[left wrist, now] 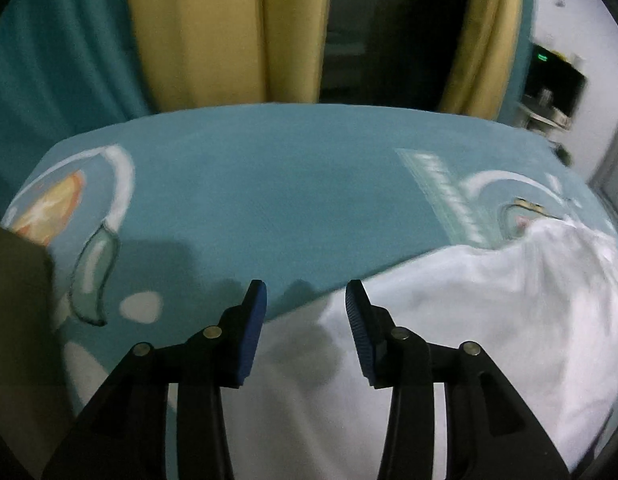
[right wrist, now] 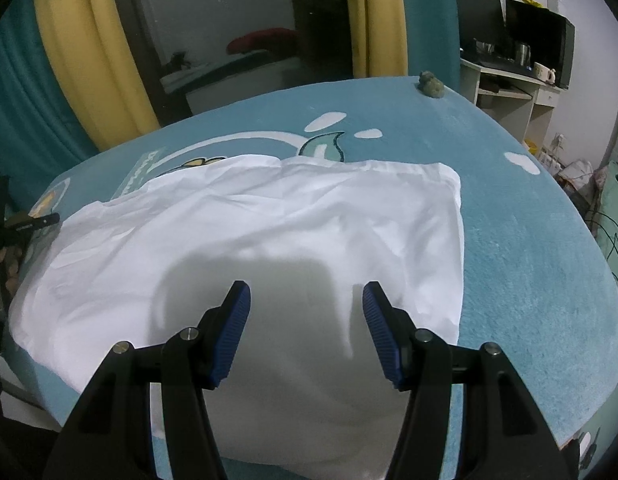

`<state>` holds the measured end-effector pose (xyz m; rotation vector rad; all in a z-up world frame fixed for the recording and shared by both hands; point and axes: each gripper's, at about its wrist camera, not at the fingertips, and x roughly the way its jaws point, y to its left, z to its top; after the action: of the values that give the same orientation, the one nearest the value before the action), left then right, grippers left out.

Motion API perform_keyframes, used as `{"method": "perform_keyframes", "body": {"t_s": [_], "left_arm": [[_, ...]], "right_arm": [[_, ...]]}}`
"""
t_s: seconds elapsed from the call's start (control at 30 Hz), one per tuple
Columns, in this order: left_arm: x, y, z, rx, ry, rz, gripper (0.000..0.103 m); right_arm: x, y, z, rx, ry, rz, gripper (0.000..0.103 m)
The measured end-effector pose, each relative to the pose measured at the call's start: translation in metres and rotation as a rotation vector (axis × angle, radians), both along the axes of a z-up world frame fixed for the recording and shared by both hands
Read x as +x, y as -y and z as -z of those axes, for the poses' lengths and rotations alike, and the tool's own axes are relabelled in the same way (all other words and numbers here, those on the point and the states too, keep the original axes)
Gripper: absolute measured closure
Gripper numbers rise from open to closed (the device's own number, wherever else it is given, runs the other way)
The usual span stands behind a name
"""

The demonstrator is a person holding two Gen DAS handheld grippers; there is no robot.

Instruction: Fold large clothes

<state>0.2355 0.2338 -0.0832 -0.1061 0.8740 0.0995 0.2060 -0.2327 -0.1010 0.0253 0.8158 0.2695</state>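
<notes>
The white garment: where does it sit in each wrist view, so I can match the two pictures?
Left wrist view: the white garment fills the lower right, with its edge running under the open left claw.
Right wrist view: it spreads across the centre and left, under the open right claw.
Shared landmark: the pale lettered strip printed on the teal blanket, beside the garment's far edge in both views.
</notes>
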Motion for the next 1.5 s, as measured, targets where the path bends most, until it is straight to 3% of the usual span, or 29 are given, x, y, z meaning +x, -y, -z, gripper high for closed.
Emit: {"method": "perform_keyframes", "body": {"t_s": [0.2,0.4,0.6,0.67,0.83,1.0,1.2,1.33,1.5], "left_arm": [[0.008,0.05,0.003,-0.02,-0.072,0.197,0.06],[0.042,0.101,0.014,0.052,-0.134,0.344,0.06],[0.088,0.119,0.024,0.071,-0.145,0.344,0.059],[0.103,0.118,0.025,0.057,-0.132,0.317,0.054],[0.117,0.107,0.024,0.069,-0.124,0.23,0.053],[0.085,0.09,0.012,0.066,-0.086,0.178,0.053],[0.01,0.06,-0.008,0.031,0.006,0.05,0.053],[-0.047,0.043,-0.009,-0.002,0.036,-0.042,0.053],[-0.099,0.039,0.003,-0.044,0.041,-0.117,0.053]], "right_arm": [[0.005,-0.002,0.001,-0.009,0.007,0.005,0.045],[0.007,-0.003,0.002,0.002,0.017,0.007,0.045],[0.01,0.007,0.005,-0.007,0.019,0.037,0.045],[0.012,0.013,0.007,-0.006,0.012,0.055,0.045],[0.012,0.023,0.009,-0.011,0.005,0.089,0.045],[0.008,0.029,0.009,-0.02,0.004,0.109,0.045],[0.002,0.031,0.005,-0.021,0.015,0.119,0.044],[-0.008,0.022,-0.002,-0.026,0.046,0.09,0.032],[-0.019,-0.004,-0.003,-0.071,0.06,0.024,0.028]]}}
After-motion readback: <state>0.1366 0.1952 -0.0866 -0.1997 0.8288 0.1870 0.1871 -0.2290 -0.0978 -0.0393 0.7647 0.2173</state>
